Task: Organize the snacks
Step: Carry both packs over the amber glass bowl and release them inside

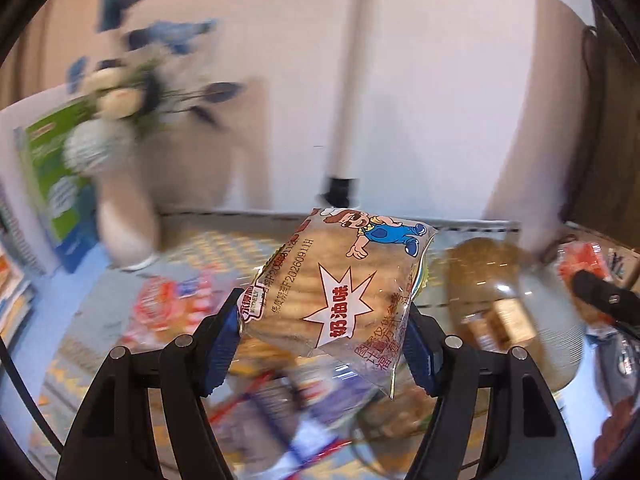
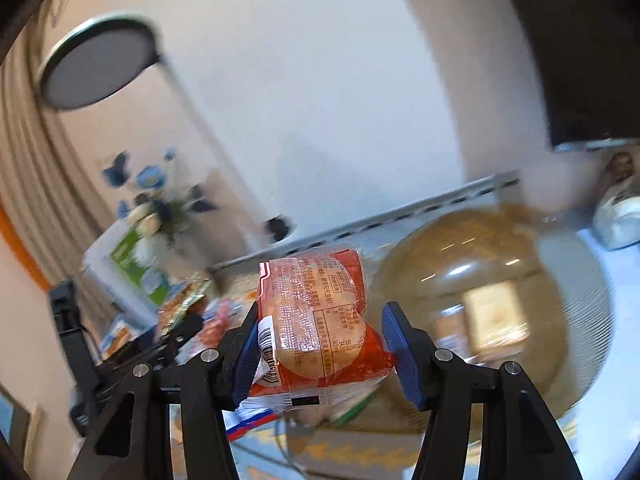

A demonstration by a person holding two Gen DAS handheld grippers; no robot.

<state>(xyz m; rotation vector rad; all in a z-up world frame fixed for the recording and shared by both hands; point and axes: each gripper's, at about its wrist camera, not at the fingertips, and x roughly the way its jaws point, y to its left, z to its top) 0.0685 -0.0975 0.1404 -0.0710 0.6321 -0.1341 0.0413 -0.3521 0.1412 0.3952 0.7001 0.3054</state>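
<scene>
I hold a pair of black tongs with blue pads in each hand, and each pair is pinching one snack packet lifted clear of the table. My left tongs point(image 1: 324, 340) grip a clear plastic packet of pale round biscuits printed with a cartoon boy and a red-edged starburst point(image 1: 340, 288); its long axis runs away from me, tilted up and slightly right, with the far end sticking out beyond the pads. My right tongs point(image 2: 320, 344) grip a red and clear packet of round cakes with a barcode label point(image 2: 316, 328), held across its lower half, again pointing away from me. Just ahead and right of both pairs sits a large clear ribbed plastic tub point(image 2: 492, 304), blurred, probably where these go; my right tongs look nearer it.
</scene>
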